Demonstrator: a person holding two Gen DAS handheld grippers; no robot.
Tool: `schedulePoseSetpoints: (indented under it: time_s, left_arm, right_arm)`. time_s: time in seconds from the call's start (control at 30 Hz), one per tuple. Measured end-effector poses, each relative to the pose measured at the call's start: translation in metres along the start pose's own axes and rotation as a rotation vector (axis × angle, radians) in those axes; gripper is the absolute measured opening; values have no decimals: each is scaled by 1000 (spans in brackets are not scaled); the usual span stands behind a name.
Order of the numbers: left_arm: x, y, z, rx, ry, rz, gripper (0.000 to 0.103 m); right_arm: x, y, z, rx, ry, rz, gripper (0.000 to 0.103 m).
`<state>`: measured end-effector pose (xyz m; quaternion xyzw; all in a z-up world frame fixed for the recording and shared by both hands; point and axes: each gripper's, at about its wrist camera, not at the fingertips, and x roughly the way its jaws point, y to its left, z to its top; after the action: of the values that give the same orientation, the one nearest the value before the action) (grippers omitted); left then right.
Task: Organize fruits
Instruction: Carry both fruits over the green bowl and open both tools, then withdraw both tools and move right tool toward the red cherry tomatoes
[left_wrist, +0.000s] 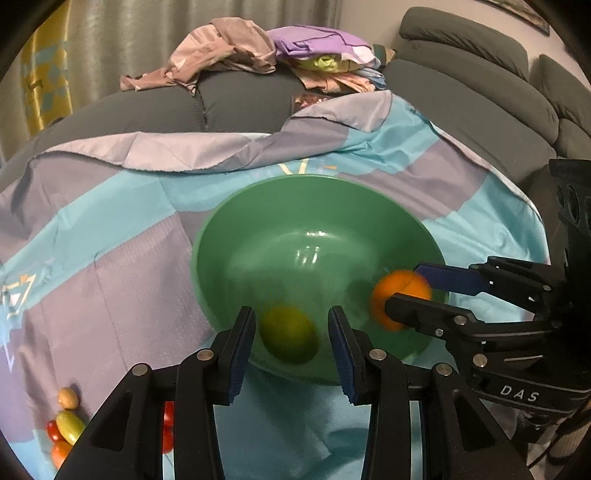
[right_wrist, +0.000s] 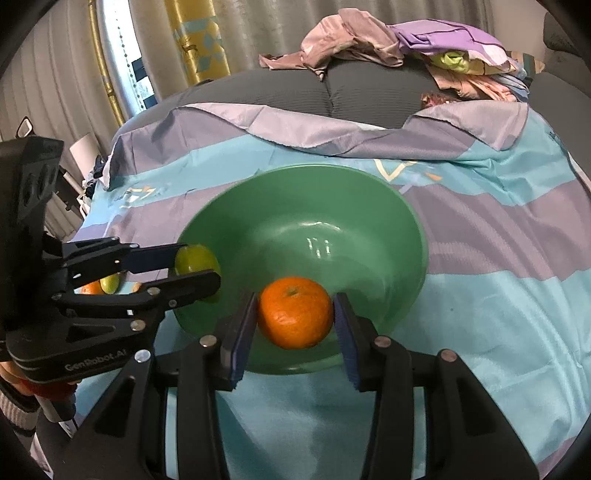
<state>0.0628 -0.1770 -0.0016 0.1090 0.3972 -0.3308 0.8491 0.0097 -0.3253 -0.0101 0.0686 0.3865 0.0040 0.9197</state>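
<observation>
A green bowl (left_wrist: 295, 206) stands on the patterned cloth; it also shows in the right wrist view (right_wrist: 332, 192). My left gripper (left_wrist: 291, 332) is open over the bowl's near side, and a blurred green fruit (left_wrist: 288, 334) lies between its fingers without touching the pads. My right gripper (right_wrist: 295, 314) is at the bowl's near rim with an orange (right_wrist: 294, 313) between its pads; a small gap shows on the right side. In the left wrist view the right gripper (left_wrist: 410, 291) and the orange (left_wrist: 400, 295) are at the bowl's right rim.
Several small fruits (left_wrist: 66, 424) and red tomatoes (left_wrist: 168, 424) lie on the cloth at the lower left. A grey sofa (left_wrist: 480, 85) with piled clothes (left_wrist: 280, 55) is behind. Curtains hang at the back left.
</observation>
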Motion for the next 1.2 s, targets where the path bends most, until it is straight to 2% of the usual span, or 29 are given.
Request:
schedulePoseSetpoints:
  time_s: [0.13, 0.23, 0.27, 0.43, 0.57, 0.8, 0.93, 1.2]
  left_arm:
    - [-13, 7, -1, -28, -28, 6, 42]
    - [-32, 23, -9, -75, -52, 23, 50]
    - [-38, 29, -14, -93, -60, 28, 50]
    - [-71, 66, -56, -210, -55, 80, 50]
    - [-95, 92, -94, -307, -32, 142, 50]
    - [-130, 123, -148, -435, -7, 222, 50]
    - [-138, 128, -166, -476, 0, 224, 50]
    - [-141, 131, -182, -507, -21, 169, 50]
  right_arm:
    - [-15, -1, 0, 22, -36, 5, 44]
    - [-30, -2, -1, 30, -60, 5, 44]
    - [-35, -2, -2, 32, -67, 6, 45]
    - [-55, 2, -11, 34, -89, 25, 51]
    - [-63, 13, -16, 15, -86, 44, 51]
    - [-64, 48, -27, -54, -52, 131, 52]
    - [-55, 69, -33, -85, -9, 172, 52]
    - [-32, 108, -45, -140, 76, 226, 52]
